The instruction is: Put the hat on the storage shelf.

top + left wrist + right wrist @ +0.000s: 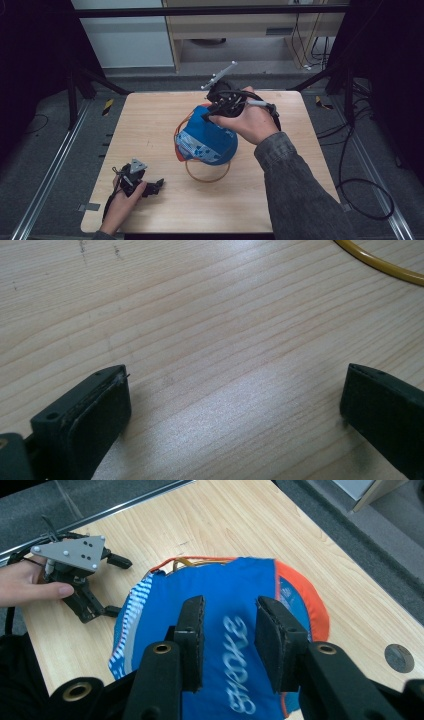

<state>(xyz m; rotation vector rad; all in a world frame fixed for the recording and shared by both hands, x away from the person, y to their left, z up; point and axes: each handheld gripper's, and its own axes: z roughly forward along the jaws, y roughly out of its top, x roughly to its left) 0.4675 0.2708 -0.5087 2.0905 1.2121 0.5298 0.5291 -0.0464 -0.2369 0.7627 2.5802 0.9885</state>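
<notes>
Blue fabric with an orange edge and white lettering makes up the cap (207,140) that sits near the middle of the high view, on the pale wooden table (150,125). A yellow hoop (206,177) lies flat under it and curves out at the cap's lower edge; an arc of the same hoop crosses the upper right corner of the left gripper view.

At the upper centre of the high view, the right gripper (210,116) is held in the person's right hand (252,122), right at the cap's upper rim. In the right gripper view its two black jaws rise from the bottom centre with a clear gap between them, partly spread, and the cap's blue cloth shows through that gap. Whether the pads touch the fabric I cannot tell; nothing looks pinched.

Down at the lower left of the high view, the left gripper (159,184) rests on the table in the person's left hand (122,200), well apart from the cap. Its jaws stand wide apart in the left gripper view, with bare wood grain between them.
</notes>
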